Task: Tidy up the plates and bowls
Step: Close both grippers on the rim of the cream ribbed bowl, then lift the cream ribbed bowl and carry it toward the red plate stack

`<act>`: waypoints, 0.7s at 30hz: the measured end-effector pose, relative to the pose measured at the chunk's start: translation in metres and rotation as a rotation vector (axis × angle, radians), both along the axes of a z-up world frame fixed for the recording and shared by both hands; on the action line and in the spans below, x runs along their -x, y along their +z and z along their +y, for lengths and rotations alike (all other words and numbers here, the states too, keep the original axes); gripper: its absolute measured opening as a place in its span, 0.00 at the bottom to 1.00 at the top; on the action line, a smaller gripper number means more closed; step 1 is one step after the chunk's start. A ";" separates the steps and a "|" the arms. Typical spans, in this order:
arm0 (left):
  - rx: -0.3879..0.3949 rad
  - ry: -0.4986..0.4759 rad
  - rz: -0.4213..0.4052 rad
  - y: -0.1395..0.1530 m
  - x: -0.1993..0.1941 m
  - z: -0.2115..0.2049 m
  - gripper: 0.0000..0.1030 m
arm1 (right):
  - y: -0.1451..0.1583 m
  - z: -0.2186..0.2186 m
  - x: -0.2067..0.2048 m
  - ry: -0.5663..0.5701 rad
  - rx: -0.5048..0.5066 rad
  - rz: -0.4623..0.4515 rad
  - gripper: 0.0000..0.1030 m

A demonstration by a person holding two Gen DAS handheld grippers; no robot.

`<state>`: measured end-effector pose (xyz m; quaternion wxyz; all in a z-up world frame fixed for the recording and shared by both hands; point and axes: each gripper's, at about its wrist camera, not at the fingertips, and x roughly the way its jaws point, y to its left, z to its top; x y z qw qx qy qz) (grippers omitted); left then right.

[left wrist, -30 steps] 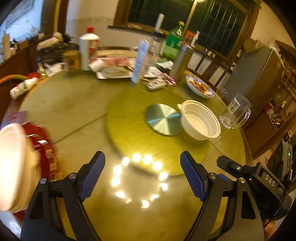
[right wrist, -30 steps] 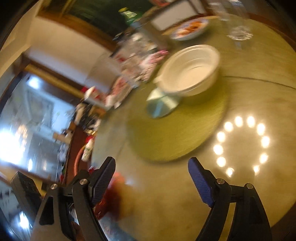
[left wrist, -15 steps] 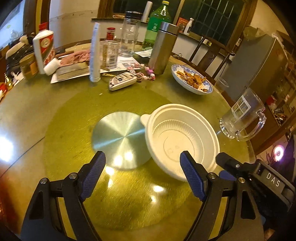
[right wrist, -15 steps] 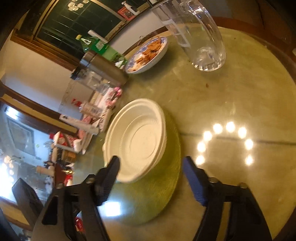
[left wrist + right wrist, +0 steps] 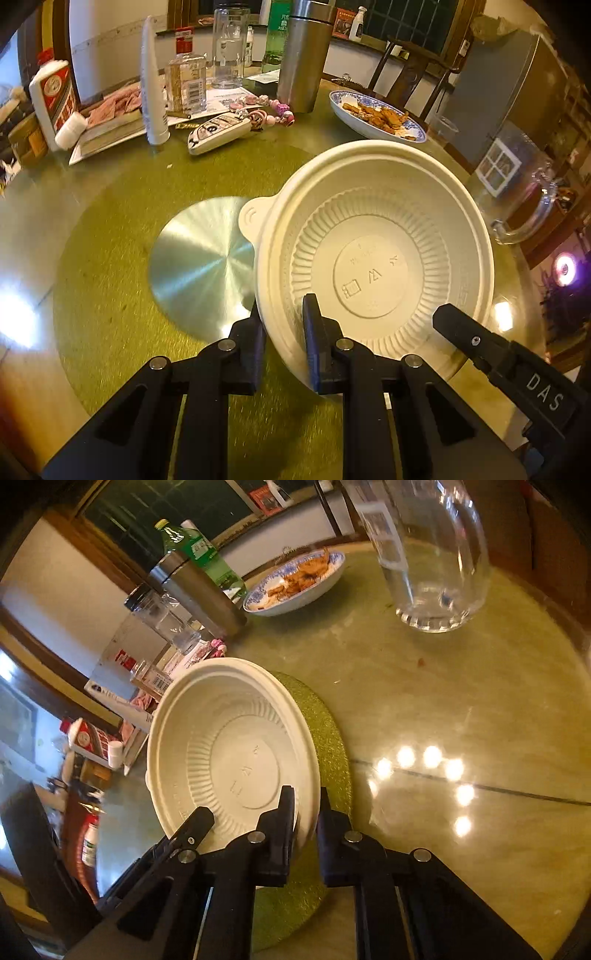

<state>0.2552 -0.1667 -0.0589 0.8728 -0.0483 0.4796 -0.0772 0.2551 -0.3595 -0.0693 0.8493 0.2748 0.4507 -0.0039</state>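
On the green turntable (image 5: 110,295), both hand-held grippers pinch the white bowl's (image 5: 373,266) rim.

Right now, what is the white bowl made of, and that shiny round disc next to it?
The white bowl looks like thin moulded plastic: matte, with pressed ribs and stamped marks in its base. The round disc looks like brushed metal, since light fans across it in streaks. Both the left gripper and right gripper pinch the bowl's rim.
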 end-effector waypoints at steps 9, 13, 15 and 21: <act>0.028 -0.021 -0.090 0.020 0.057 0.016 0.16 | 0.026 0.027 0.068 -0.002 0.110 -0.118 0.10; 0.039 -0.028 -0.119 0.027 0.083 0.024 0.16 | 0.036 0.038 0.095 -0.002 0.136 -0.149 0.11; 0.048 -0.027 -0.121 0.028 0.090 0.028 0.16 | 0.040 0.044 0.109 -0.002 0.156 -0.160 0.11; 0.067 -0.034 -0.141 0.035 0.116 0.040 0.16 | 0.049 0.059 0.141 0.002 0.187 -0.192 0.11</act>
